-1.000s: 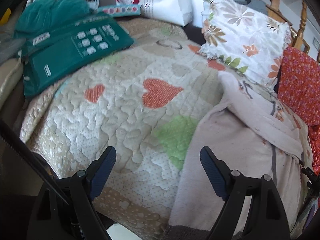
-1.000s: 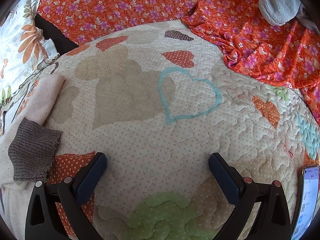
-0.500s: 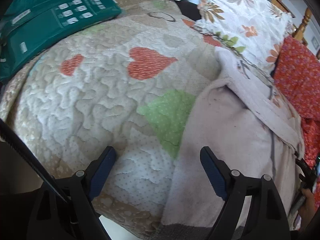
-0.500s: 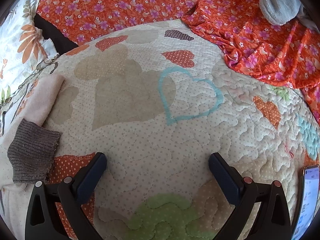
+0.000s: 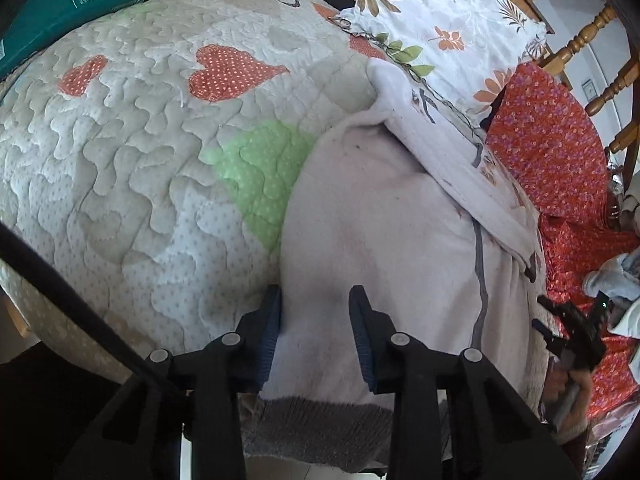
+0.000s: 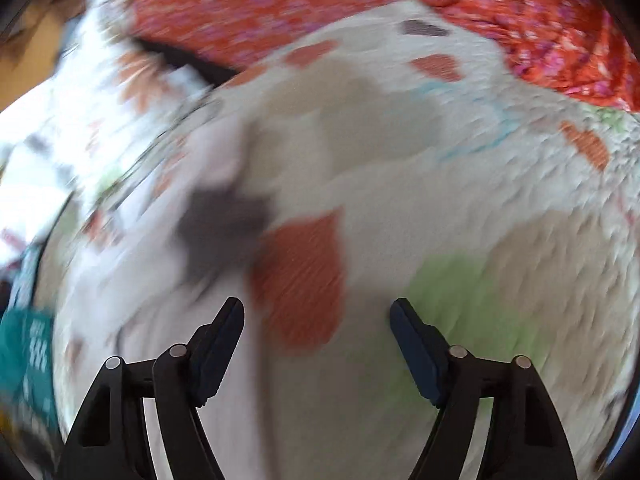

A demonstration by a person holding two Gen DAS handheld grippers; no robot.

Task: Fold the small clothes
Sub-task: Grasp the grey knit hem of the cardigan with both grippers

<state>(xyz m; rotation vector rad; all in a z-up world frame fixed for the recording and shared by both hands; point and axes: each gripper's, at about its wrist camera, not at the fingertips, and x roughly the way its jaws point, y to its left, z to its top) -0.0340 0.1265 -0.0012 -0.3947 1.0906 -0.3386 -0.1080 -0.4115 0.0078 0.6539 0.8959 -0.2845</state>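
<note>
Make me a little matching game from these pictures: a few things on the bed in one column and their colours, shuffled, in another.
Things:
1. garment
2. garment's ribbed hem
3. flat package
4. flowered cloth

Colours:
A. teal green
B. orange-red
C. pale pink
D. grey

Pairs: 1-C, 2-D, 3-A, 4-B

- My left tongs [image 5: 316,312] sit at lower centre of the frame, jaws narrowed around a raised fold of the pale pink garment [image 5: 380,216].
- The garment's grey ribbed hem [image 5: 312,428] lies at the bottom edge.
- The heart-patterned quilt [image 5: 132,152] fills the left half.
- A floral pillow [image 5: 444,28] lies upper right, orange flowered fabric [image 5: 552,148] beside it.
- A green package [image 5: 80,4] sits upper left.
</note>
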